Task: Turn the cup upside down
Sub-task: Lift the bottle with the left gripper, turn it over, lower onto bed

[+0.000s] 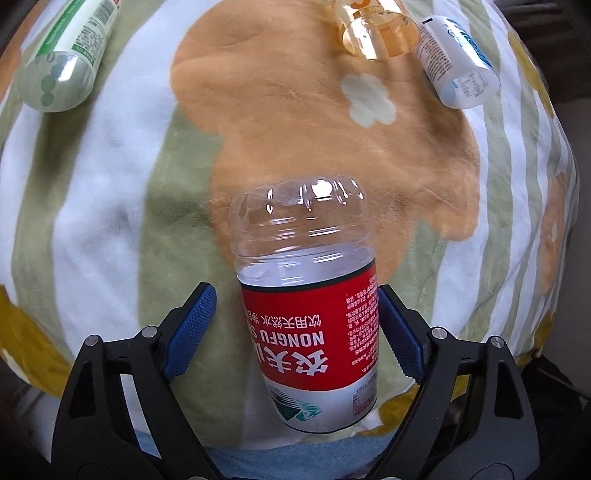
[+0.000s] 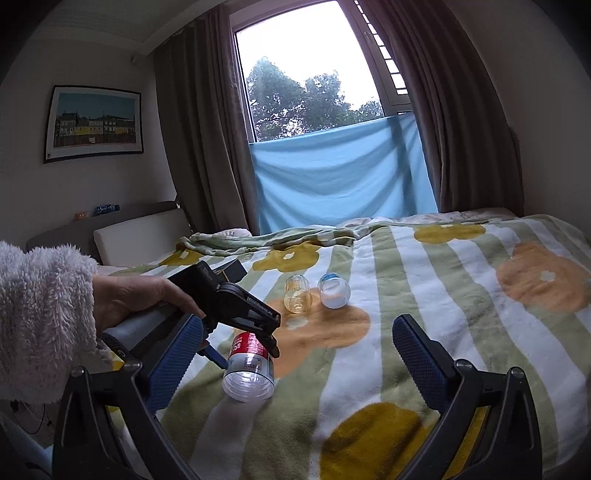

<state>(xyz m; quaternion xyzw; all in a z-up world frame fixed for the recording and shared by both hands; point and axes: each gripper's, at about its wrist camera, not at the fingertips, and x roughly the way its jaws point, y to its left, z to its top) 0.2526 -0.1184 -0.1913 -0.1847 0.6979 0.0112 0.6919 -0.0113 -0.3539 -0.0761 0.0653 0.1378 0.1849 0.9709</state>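
Note:
A clear cup with a red label (image 1: 310,325) lies tilted on the striped blanket (image 1: 122,177), its lumpy closed base pointing away from my left gripper (image 1: 295,291). That gripper is open around the label. The right blue pad (image 1: 399,332) touches the cup and the left pad (image 1: 192,325) stands off with a gap. From the right wrist view, a hand in a fluffy white sleeve holds the left gripper (image 2: 243,332) over the cup (image 2: 247,365). My right gripper (image 2: 298,324) hangs open above the bed with nothing between its fingers.
Three more cups lie on the blanket: an orange see-through one (image 1: 376,33) (image 2: 297,295), a white one with blue print (image 1: 458,66) (image 2: 334,291), and a green-labelled one (image 1: 66,55) at the far left. A window with curtains and a blue cloth (image 2: 343,177) stands behind the bed.

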